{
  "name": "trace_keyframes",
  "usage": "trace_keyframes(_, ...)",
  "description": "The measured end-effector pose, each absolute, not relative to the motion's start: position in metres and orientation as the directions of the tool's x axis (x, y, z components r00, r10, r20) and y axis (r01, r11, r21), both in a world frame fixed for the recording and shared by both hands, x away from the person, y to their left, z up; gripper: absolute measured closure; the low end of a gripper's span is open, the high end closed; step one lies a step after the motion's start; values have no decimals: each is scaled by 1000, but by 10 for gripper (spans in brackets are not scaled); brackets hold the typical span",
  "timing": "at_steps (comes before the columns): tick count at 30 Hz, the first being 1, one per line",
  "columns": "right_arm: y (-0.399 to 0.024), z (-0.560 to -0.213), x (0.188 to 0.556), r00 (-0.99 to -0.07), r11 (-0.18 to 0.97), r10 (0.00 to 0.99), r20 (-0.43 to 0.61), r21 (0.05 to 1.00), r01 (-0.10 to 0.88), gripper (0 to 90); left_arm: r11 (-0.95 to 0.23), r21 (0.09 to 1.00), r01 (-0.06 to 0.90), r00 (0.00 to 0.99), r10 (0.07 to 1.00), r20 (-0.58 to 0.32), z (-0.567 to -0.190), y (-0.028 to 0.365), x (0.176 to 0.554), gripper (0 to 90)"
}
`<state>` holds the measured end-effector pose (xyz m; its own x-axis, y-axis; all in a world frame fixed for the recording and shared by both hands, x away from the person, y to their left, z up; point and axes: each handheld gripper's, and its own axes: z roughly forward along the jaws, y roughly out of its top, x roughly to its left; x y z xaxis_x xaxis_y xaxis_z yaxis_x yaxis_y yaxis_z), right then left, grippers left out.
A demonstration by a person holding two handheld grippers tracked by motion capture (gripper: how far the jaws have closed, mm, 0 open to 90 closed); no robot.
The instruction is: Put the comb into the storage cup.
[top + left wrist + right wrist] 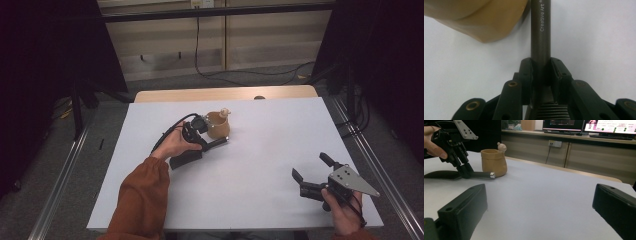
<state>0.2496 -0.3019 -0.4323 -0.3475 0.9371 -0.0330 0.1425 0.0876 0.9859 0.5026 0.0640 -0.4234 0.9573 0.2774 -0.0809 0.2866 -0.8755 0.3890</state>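
- Black marker-like pen (540,32) (barrel printed "Creative Art") is clamped between the jaws of our left gripper (210,134); the left gripper view shows both pads pressed on the barrel.
- Pen lies low and near level on the white table (270,130); in the right gripper view its silver end cap sits just beside the base of the tan pot (494,162). We cannot tell whether it touches.
- Pot stands upright at the far middle of the table, with a small figurine (502,146) on its rim.
- Right gripper (314,167) rests at the near right, jaws spread wide, nothing between them, well apart from the pot.
- Risks, as we judge them:
- Grip is near one end of a long smooth barrel, so lifting may let the pen pivot or slide in the pads.
- Swinging the free end up could strike the pot wall and shove or tip it, since nothing steadies the pot.
- Entering the mouth off-centre could catch the rim or knock the figurine.
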Motion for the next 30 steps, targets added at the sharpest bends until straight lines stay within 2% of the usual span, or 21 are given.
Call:
trace_keyframes(12, -302, -432, 250, -350, 88, 936, -33, 986, 143, 0, -829, 463, 315, 948, 295, -117, -405, 76, 498, 730)
trace_keyframes(23, -301, -433, 250, -346, 87, 938, -32, 986, 145, 0, -773, 562, 293, 950, 300, -83, -383, 83, 488, 730)
trace_keyframes(30, -301, -433, 250, -347, 88, 937, -33, 986, 144, 0, -736, 611, 291, 950, 300, -92, -372, 93, 483, 730)
